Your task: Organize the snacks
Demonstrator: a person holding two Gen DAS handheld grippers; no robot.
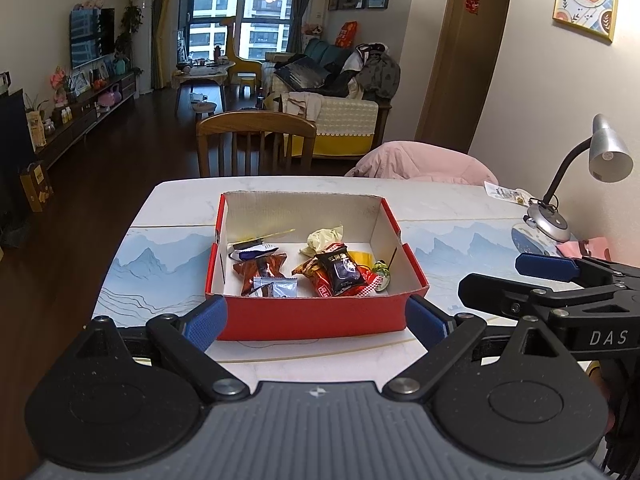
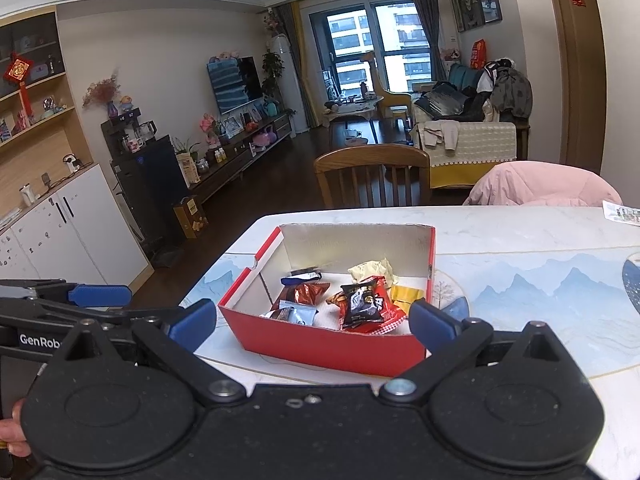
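A red cardboard box [image 1: 312, 314] with a white inside stands on the table; it also shows in the right wrist view [image 2: 328, 346]. Several wrapped snacks lie in it, among them a black-and-red packet [image 1: 340, 274] [image 2: 362, 306], a brown packet [image 1: 260, 270], a pale blue sachet [image 1: 278, 288] and a cream wrapper [image 1: 324, 238]. My left gripper [image 1: 316, 322] is open and empty, just before the box's near wall. My right gripper [image 2: 314, 322] is open and empty, also in front of the box. The right gripper shows at the right of the left wrist view [image 1: 540, 276].
The table [image 1: 160, 248] has a marble top and a mat with blue mountains. A grey desk lamp [image 1: 600, 160] stands at its right. A wooden chair [image 1: 256, 140] and a chair with a pink jacket [image 1: 420, 162] stand at the far edge. A small packet [image 1: 506, 192] lies far right.
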